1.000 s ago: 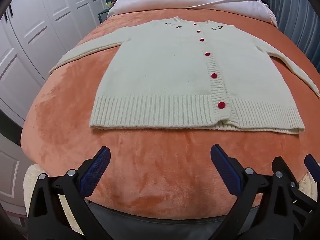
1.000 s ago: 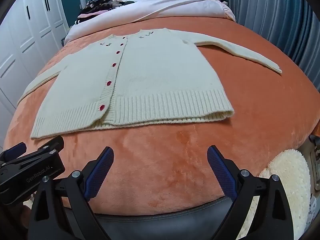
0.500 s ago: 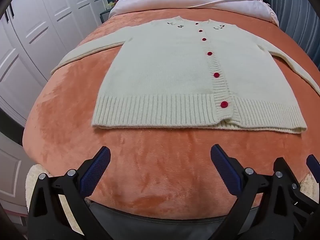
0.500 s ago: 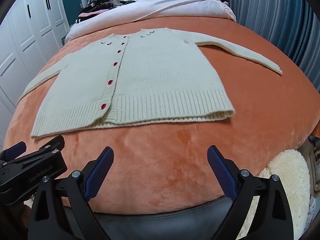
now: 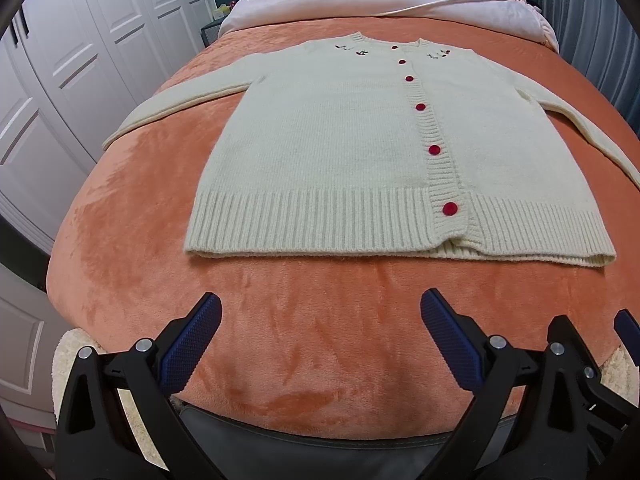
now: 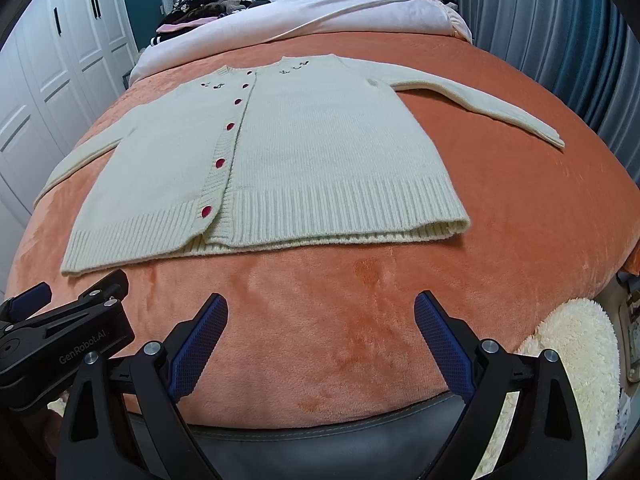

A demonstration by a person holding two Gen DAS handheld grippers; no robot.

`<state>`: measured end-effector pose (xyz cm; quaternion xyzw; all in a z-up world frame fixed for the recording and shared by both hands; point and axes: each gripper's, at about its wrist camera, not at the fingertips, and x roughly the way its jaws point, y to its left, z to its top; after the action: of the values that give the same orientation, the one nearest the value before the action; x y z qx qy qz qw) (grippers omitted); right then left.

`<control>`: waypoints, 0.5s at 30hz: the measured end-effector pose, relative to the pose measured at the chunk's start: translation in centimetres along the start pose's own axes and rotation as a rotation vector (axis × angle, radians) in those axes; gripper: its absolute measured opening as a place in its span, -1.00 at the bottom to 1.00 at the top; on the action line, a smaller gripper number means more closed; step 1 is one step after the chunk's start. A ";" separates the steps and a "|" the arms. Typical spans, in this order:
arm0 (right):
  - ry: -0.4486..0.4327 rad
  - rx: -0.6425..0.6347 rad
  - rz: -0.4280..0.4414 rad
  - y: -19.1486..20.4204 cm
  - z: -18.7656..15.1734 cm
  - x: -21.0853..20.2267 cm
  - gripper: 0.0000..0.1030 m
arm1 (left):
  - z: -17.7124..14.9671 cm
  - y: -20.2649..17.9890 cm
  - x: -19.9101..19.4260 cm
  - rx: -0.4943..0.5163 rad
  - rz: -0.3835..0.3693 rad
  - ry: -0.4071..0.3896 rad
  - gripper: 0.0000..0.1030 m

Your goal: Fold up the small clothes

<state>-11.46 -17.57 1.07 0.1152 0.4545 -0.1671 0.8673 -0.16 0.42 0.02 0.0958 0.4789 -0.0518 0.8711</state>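
Observation:
A cream knit cardigan [image 5: 340, 152] with red buttons lies flat and face up on the orange bed cover [image 5: 304, 320], sleeves spread to both sides. It also shows in the right wrist view [image 6: 312, 160]. My left gripper [image 5: 320, 312] is open and empty, hovering over the foot of the bed short of the ribbed hem. My right gripper [image 6: 320, 312] is open and empty, also short of the hem. The left gripper [image 6: 60, 332] shows at the lower left of the right wrist view.
White wardrobe doors [image 5: 80, 60] stand to the left. A pink duvet [image 5: 380, 4] and a pile of dark clothes [image 6: 200, 4] lie at the head of the bed. Blue curtains [image 6: 560, 32] hang on the right. A fluffy cream rug [image 6: 572, 360] lies by the bed.
Both grippers have drifted very slightly; the cardigan sits a little to the right in the left wrist view. Nothing was gripped or moved.

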 end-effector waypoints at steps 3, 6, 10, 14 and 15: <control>0.000 0.000 -0.002 0.1 -0.1 0.0 0.80 | 0.0 0.1 0.0 0.001 0.002 -0.003 0.89; 0.001 0.001 0.000 0.0 -0.1 0.0 0.80 | 0.0 0.3 -0.1 0.002 0.002 -0.005 0.89; 0.000 0.001 -0.001 0.0 0.0 0.0 0.80 | 0.1 0.2 -0.1 0.001 0.004 -0.004 0.88; 0.001 0.002 0.000 0.0 0.0 0.0 0.80 | 0.1 0.2 -0.1 0.001 0.006 -0.005 0.88; 0.001 0.002 -0.001 0.0 0.0 0.0 0.80 | 0.1 0.2 -0.1 0.001 0.006 -0.005 0.88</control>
<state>-11.48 -17.54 1.06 0.1158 0.4548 -0.1677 0.8670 -0.09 0.55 0.21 0.0977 0.4763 -0.0497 0.8724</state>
